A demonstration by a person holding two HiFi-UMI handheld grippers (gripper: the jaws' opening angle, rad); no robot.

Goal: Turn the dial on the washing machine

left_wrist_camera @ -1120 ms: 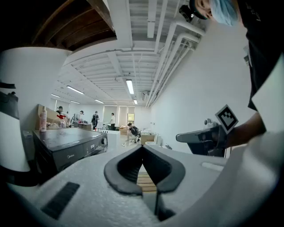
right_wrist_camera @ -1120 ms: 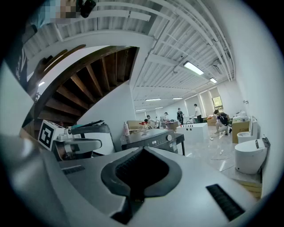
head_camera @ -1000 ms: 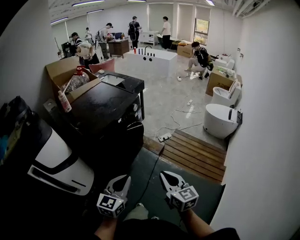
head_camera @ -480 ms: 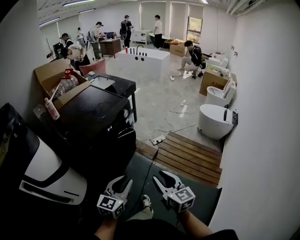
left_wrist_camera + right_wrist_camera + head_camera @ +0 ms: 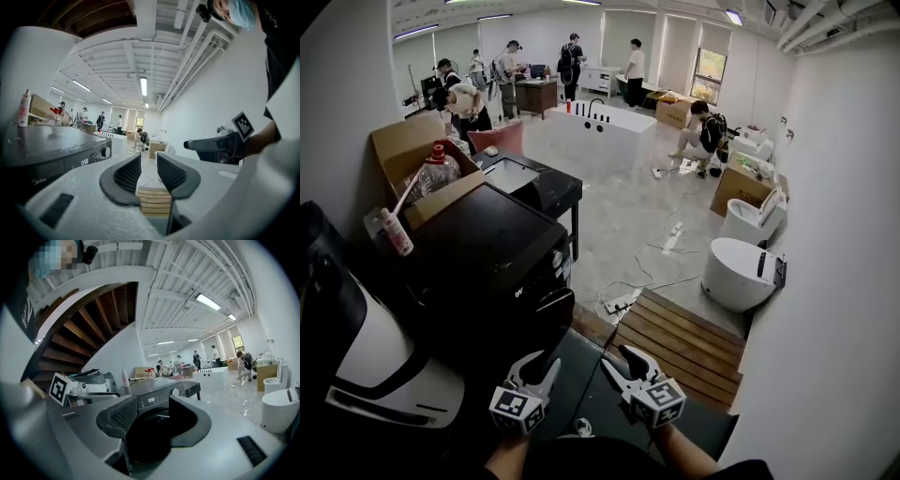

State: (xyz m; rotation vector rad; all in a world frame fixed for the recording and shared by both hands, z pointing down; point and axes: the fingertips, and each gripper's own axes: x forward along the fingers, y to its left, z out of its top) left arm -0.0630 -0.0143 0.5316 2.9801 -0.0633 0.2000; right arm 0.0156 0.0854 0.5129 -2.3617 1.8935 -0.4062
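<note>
Dial (image 5: 558, 260) sits at the right end of the control strip on the front of the black washing machine (image 5: 487, 246), just beside the lit display (image 5: 151, 400). The machine stands to the left of the person, against the wall, and neither gripper touches it.

Both forearms come up from the bottom of the head view, held low and close to the body. They carry the grippers side by side, pointing forward over the dark floor mat.

The left gripper (image 5: 541, 367) is the nearer to the machine's lower front corner, yet well apart from the dial. Its jaws stand a little apart with nothing between them; only the wooden step (image 5: 686, 336) shows through the gap.

The right gripper (image 5: 623, 359) is just beside it, angled slightly toward the left. Its jaws are opening and hold nothing, and in the right gripper view they frame the machine's dark door, with the dial above the right-hand jaw.

On top of the machine, near the wall, stands a white spray bottle (image 5: 395, 232). Behind it are an open cardboard box (image 5: 414, 141) and a large water jug (image 5: 439, 170). A black table (image 5: 551, 185) adjoins the machine's far side. Farther out on the pale floor stand a white bathtub (image 5: 602, 127) and a toilet (image 5: 733, 274), and several people are at the back of the room.
</note>
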